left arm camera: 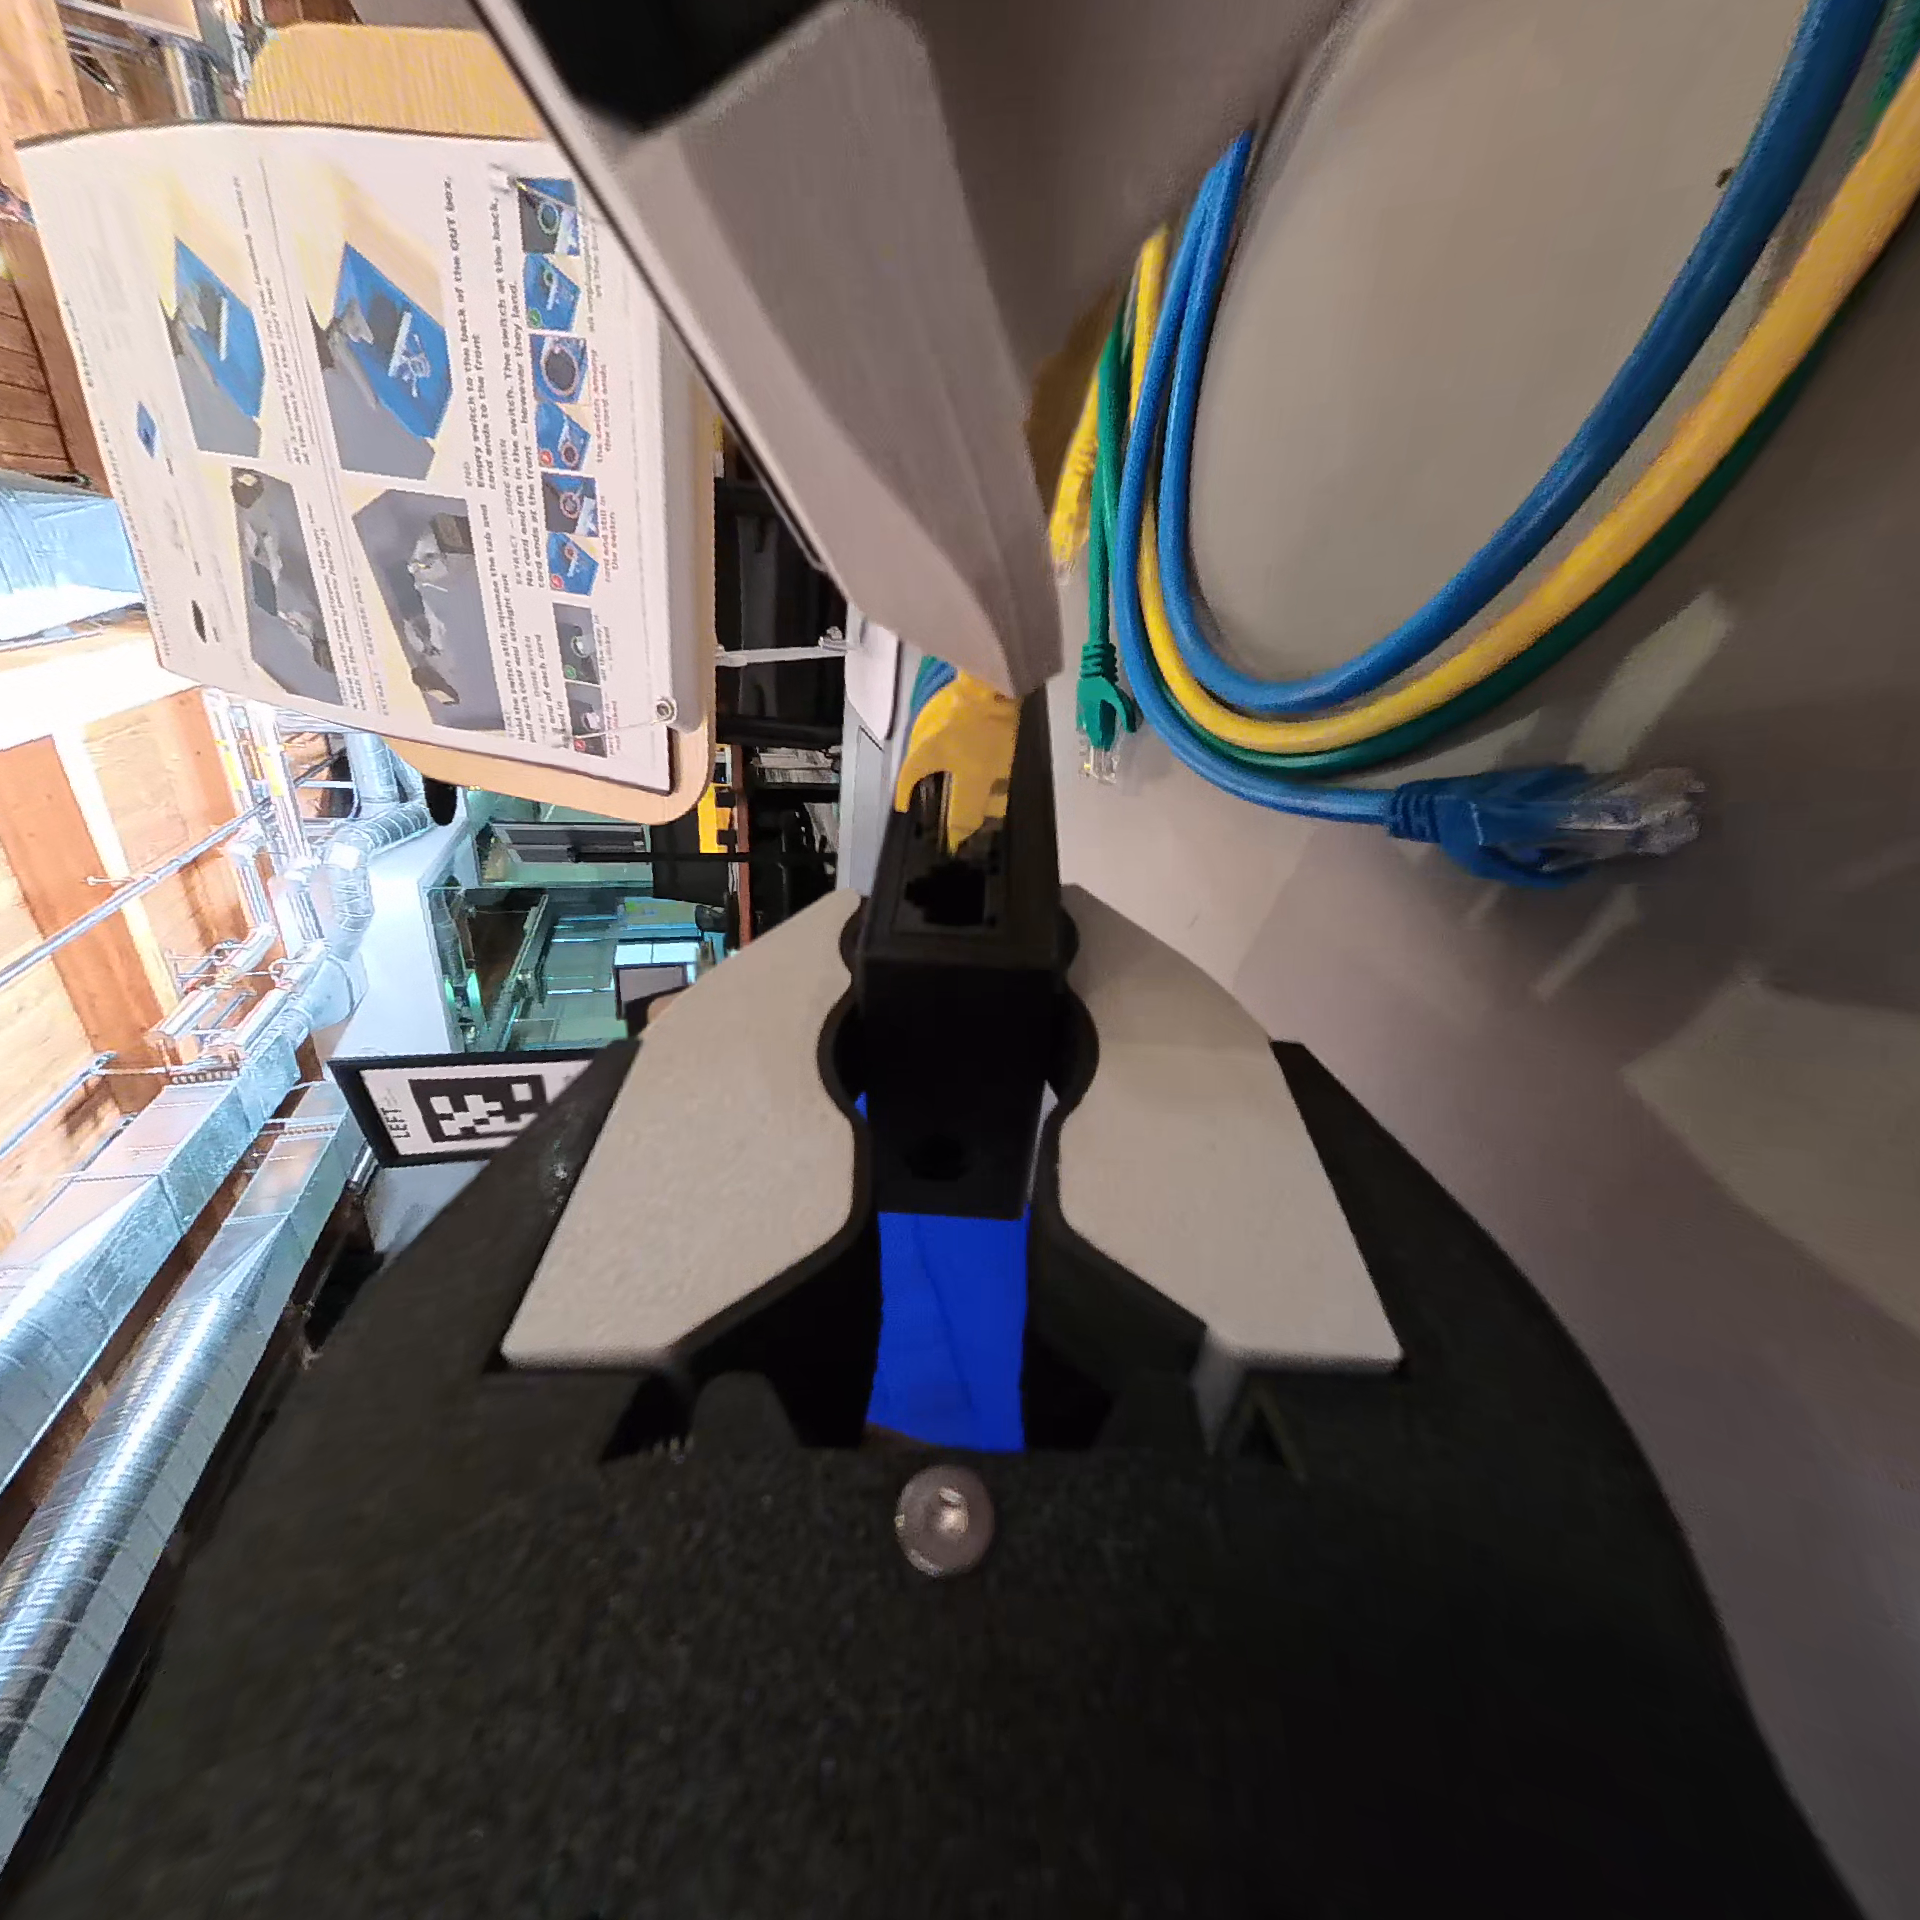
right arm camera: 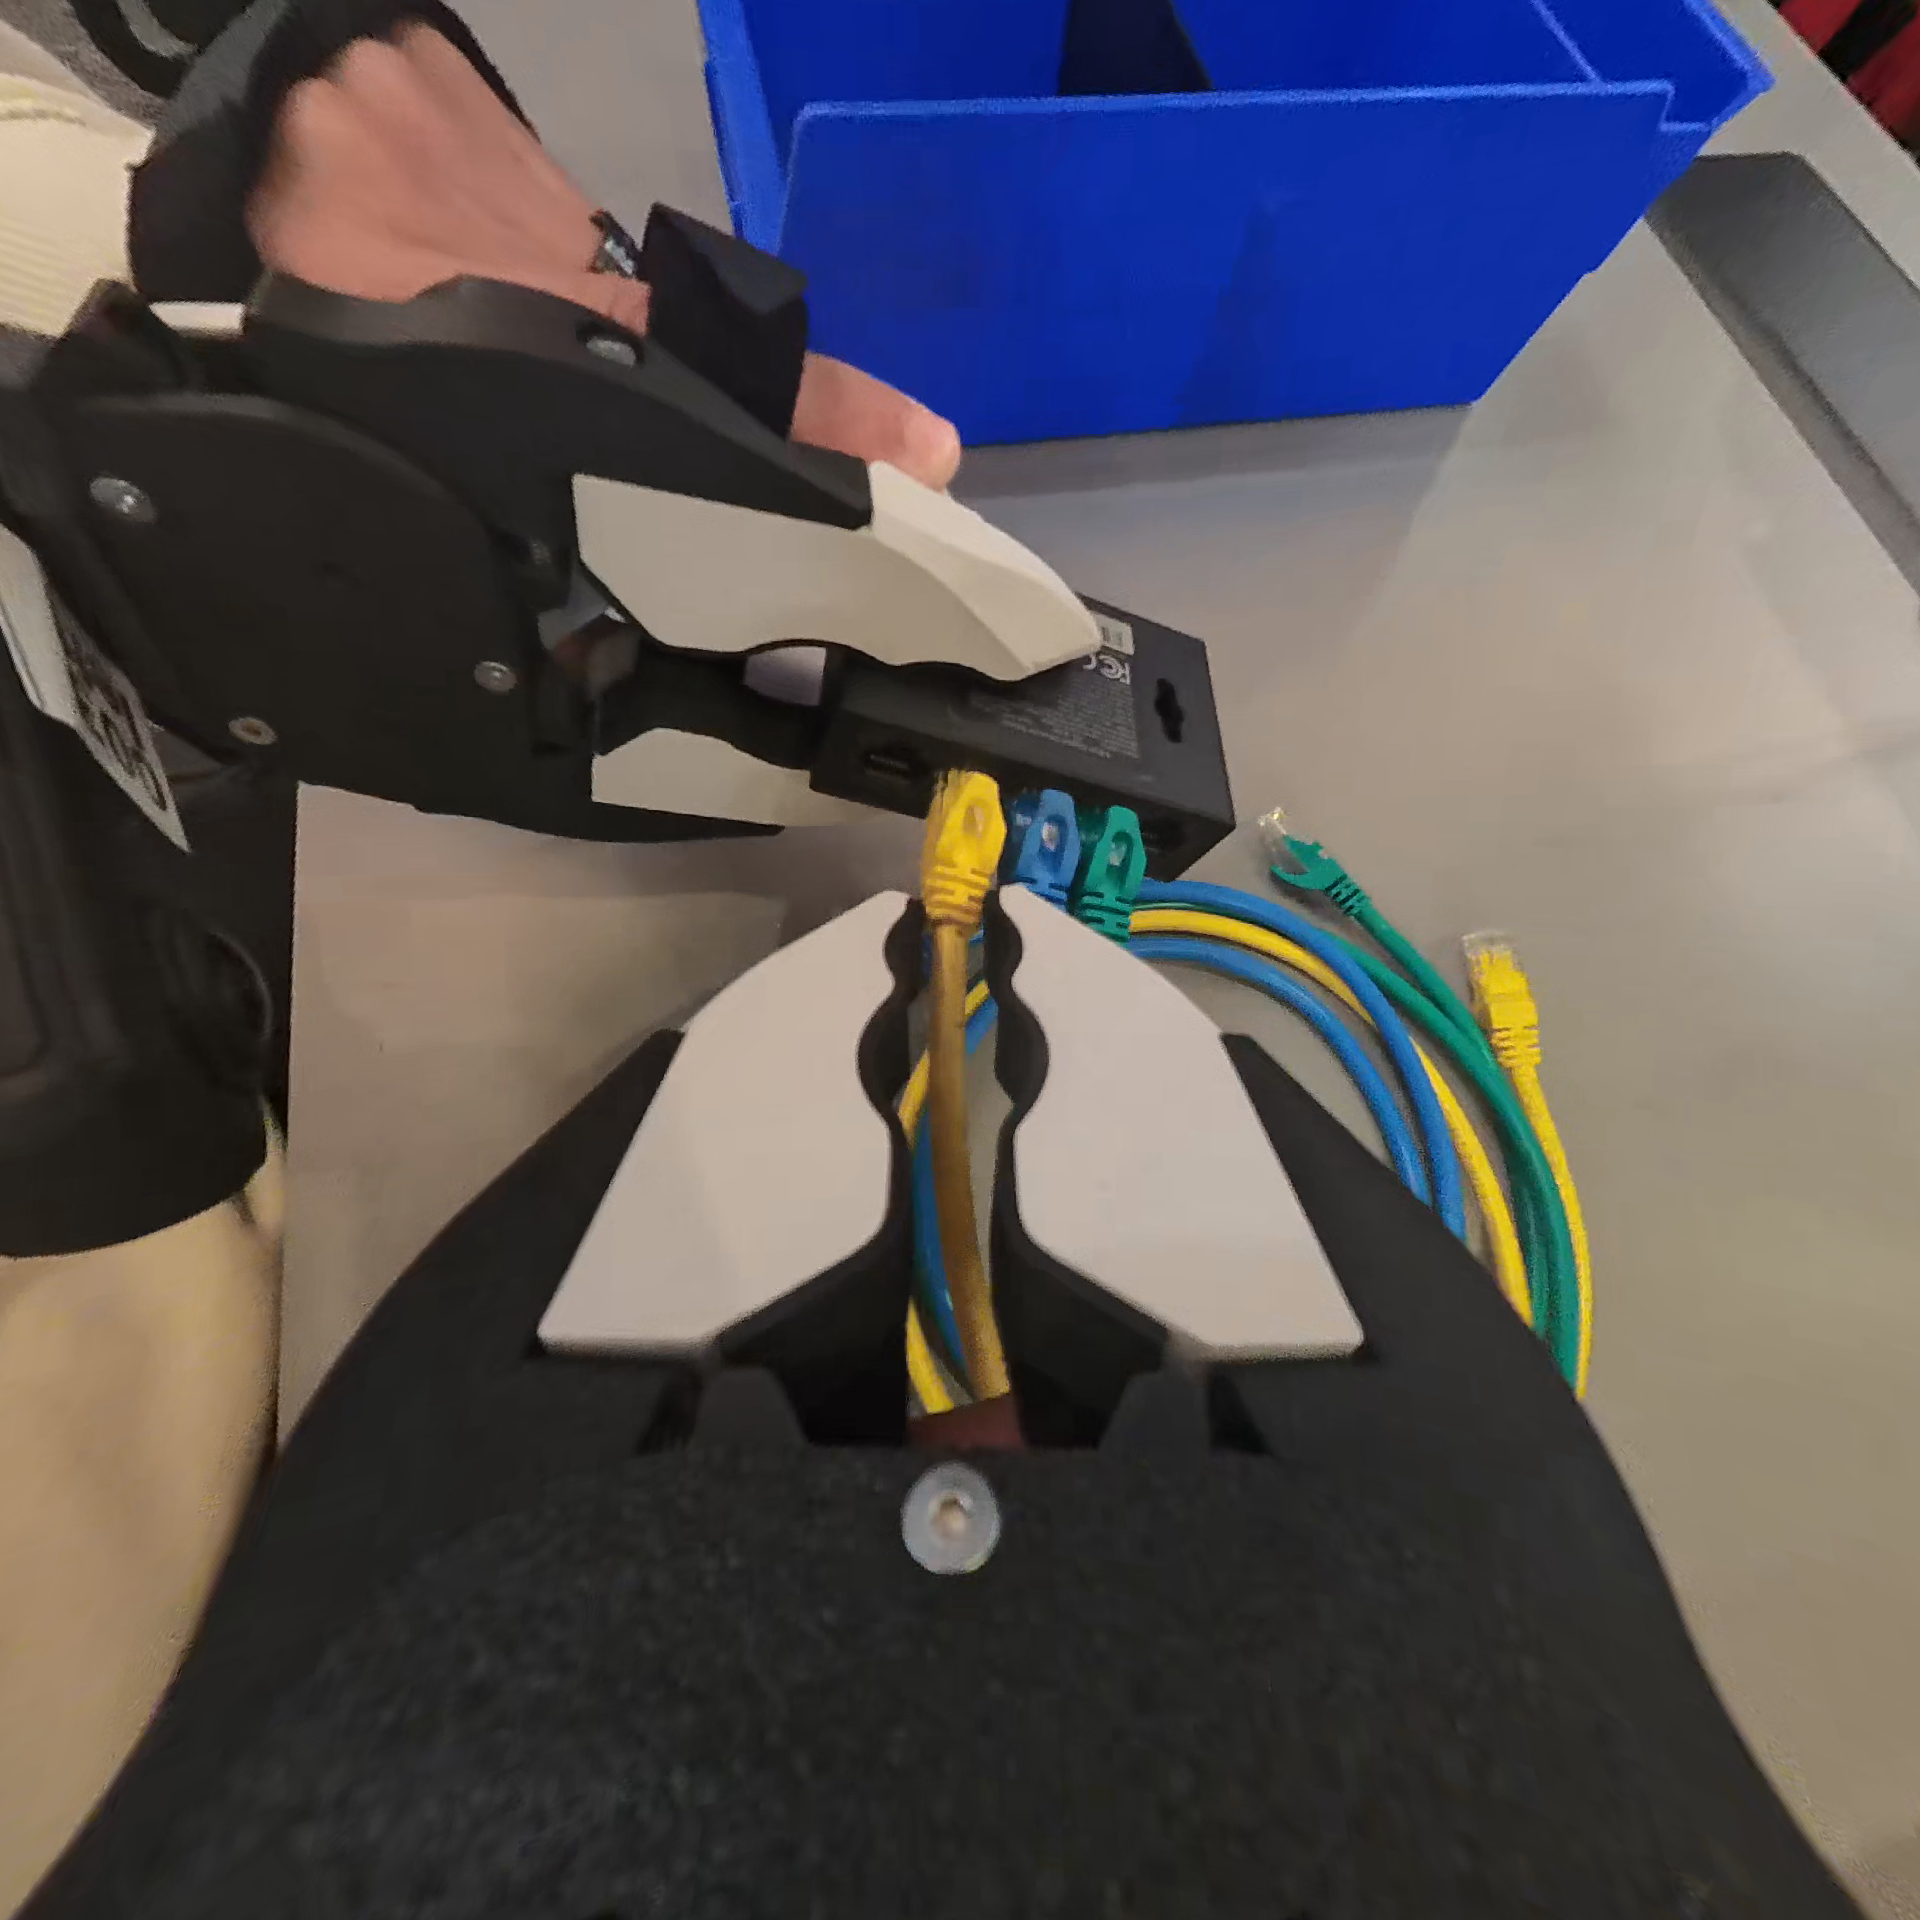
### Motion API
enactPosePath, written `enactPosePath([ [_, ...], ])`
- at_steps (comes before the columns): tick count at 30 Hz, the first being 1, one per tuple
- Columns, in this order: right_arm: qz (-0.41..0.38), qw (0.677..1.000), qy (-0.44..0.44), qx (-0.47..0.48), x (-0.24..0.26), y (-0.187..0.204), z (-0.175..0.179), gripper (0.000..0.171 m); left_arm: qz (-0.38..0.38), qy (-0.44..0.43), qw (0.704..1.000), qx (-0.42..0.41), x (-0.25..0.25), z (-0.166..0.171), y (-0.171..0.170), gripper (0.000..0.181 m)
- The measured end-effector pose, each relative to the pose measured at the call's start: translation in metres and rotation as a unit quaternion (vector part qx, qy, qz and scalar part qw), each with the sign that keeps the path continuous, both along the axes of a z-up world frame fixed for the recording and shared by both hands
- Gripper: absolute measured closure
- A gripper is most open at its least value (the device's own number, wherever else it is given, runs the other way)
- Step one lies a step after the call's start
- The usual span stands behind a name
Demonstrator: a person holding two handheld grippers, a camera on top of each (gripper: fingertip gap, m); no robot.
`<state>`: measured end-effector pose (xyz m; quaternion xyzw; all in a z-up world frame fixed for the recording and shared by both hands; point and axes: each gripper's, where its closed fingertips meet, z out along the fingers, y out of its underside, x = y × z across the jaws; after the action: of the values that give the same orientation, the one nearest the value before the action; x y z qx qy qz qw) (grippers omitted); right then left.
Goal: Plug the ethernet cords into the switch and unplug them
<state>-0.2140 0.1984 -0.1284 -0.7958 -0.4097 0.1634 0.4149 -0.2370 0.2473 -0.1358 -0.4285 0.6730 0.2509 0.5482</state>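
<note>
My left gripper point(left arm camera: 961, 935) is shut on one end of the black switch point(left arm camera: 956, 1039) and holds it just above the grey table; it also shows in the right wrist view point(right arm camera: 935, 727). Three cords are plugged into the switch point(right arm camera: 1091, 717): yellow plug point(right arm camera: 961, 847), blue plug point(right arm camera: 1044, 847), green plug point(right arm camera: 1112, 862). My right gripper point(right arm camera: 961, 914) is closed around the yellow cord just behind its plug. The cords loop to the right. Their free ends lie on the table: green point(right arm camera: 1299, 857), yellow point(right arm camera: 1501, 997), blue point(left arm camera: 1538, 831).
A blue bin point(right arm camera: 1195, 260) stands on the table point(right arm camera: 1558, 675) just behind the switch. A person's hand point(right arm camera: 416, 187) holds the left gripper. An instruction sheet on a board point(left arm camera: 416, 416) stands beyond the table. A dark strip runs along the table's right edge point(right arm camera: 1818, 343).
</note>
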Motion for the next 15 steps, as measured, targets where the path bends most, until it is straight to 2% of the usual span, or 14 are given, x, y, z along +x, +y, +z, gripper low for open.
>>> enactPosePath([
  [7, -0.038, 0.999, 0.030, -0.022, 0.000, -0.001, -0.003, 0.161, 0.011, 0.007, 1.000, -0.022, 0.000, -0.007, 0.006, 0.151],
  [9, -0.053, 0.998, 0.020, -0.038, 0.013, -0.002, -0.005, 0.161, 0.062, 0.015, 0.998, -0.008, -0.015, -0.005, 0.025, 0.151],
  [11, -0.071, 0.996, 0.043, -0.042, 0.035, -0.008, 0.000, 0.162, 0.099, -0.016, 0.994, -0.032, -0.037, 0.001, 0.051, 0.152],
  [13, -0.081, 0.994, 0.064, -0.047, 0.055, -0.017, 0.003, 0.161, 0.080, -0.041, 0.996, -0.001, -0.030, 0.024, 0.042, 0.152],
  [15, -0.063, 0.994, 0.077, -0.049, 0.063, -0.030, 0.003, 0.161, 0.073, -0.042, 0.996, 0.014, -0.020, 0.032, 0.030, 0.152],
])
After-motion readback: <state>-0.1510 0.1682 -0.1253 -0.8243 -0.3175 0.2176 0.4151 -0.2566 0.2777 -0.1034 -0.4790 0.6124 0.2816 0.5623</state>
